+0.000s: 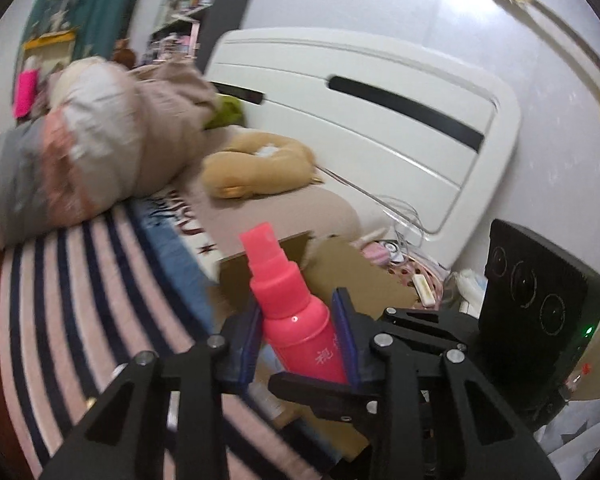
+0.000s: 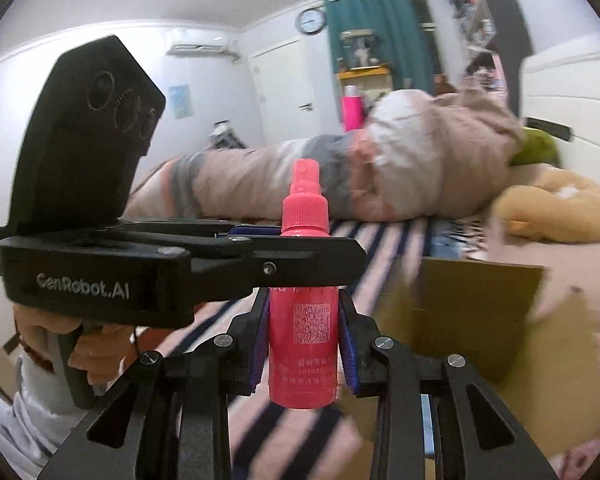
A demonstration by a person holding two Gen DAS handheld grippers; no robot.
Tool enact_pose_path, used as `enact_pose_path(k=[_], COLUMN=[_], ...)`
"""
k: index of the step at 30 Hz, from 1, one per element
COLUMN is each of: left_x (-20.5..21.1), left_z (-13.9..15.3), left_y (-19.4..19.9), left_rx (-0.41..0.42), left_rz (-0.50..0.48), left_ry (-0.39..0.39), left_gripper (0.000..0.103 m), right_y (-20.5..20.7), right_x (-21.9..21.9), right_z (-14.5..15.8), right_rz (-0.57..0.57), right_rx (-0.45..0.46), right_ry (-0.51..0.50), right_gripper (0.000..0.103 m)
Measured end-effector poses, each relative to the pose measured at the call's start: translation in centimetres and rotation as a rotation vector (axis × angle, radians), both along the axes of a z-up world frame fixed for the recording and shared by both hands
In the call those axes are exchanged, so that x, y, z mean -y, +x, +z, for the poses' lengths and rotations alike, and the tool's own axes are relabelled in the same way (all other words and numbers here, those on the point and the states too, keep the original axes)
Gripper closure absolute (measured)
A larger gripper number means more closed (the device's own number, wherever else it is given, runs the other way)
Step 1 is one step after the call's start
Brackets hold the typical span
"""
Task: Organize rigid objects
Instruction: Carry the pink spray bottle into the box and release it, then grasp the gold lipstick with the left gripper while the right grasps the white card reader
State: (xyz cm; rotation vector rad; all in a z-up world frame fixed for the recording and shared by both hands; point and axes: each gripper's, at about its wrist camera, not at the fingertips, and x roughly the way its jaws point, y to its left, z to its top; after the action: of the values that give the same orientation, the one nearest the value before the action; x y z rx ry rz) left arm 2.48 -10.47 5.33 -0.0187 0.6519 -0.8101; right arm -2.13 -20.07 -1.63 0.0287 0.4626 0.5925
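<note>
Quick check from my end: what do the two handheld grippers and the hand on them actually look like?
Both grippers are matte black with silver pivot screws and blue finger pads. The left gripper has white "GenRobot.AI" lettering on its side and an upright black plate with three engraved circles. The right gripper carries the same plate, plus a small green light. The bare hand grips a dark handle, with a white sleeve.

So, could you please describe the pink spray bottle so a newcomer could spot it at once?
Start at the striped bedcover and look to the open cardboard box at its edge. Above that box, the pink spray bottle stands upright, pinched between the left gripper and right gripper. Nothing else nearby is bright pink with a nozzle top and a printed code.
</note>
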Motion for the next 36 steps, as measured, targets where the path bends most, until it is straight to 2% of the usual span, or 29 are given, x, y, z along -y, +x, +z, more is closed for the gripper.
enact_pose_path(k=[7,9,16,21,23,25,27,29,31,33,36], left_x=[8.6,9.9,12.4,13.0,12.9,12.6,11.9,11.1,9.9,8.7,5.7], left_z=[-1.5,-2.2,-4.6,-5.2,-5.2,-5.0,-4.6,-4.2,-3.6,-3.1,-1.8], left_y=[1.6,1.9,3.3,3.3,3.2,3.1,2.9,2.6,2.2,1.8,1.1], left_rx=[-0.031,-0.051,-0.130,-0.141,-0.136,-0.127,-0.118,-0.107,-0.086,-0.067,-0.034], left_rz=[-0.084,-0.097,-0.131,-0.136,-0.127,-0.111,-0.098,-0.083,-0.061,-0.039,0.015], left_ry=[0.090,0.109,0.145,0.157,0.159,0.157,0.146,0.140,0.131,0.119,0.091], left_gripper=[0.073,0.073,0.073,0.073,0.068,0.056,0.048,0.045,0.037,0.034,0.031], right_y=[1.3,1.6,2.7,2.9,2.6,2.5,2.4,2.2,2.0,1.7,1.2], right_x=[6.8,8.4,9.8,9.8,10.0,10.0,10.1,10.1,9.9,9.6,8.6], right_z=[-1.0,-1.8,-4.1,-4.8,-5.2,-5.3,-5.2,-5.0,-4.7,-4.2,-3.0], right_rz=[-0.116,-0.134,-0.187,-0.224,-0.239,-0.261,-0.278,-0.283,-0.292,-0.300,-0.295], right_rx=[-0.057,-0.090,-0.174,-0.198,-0.208,-0.213,-0.215,-0.215,-0.212,-0.202,-0.167], right_ry=[-0.019,-0.037,-0.102,-0.129,-0.138,-0.155,-0.160,-0.159,-0.163,-0.158,-0.140], right_gripper=[0.076,0.077,0.077,0.076,0.076,0.074,0.067,0.066,0.060,0.054,0.051])
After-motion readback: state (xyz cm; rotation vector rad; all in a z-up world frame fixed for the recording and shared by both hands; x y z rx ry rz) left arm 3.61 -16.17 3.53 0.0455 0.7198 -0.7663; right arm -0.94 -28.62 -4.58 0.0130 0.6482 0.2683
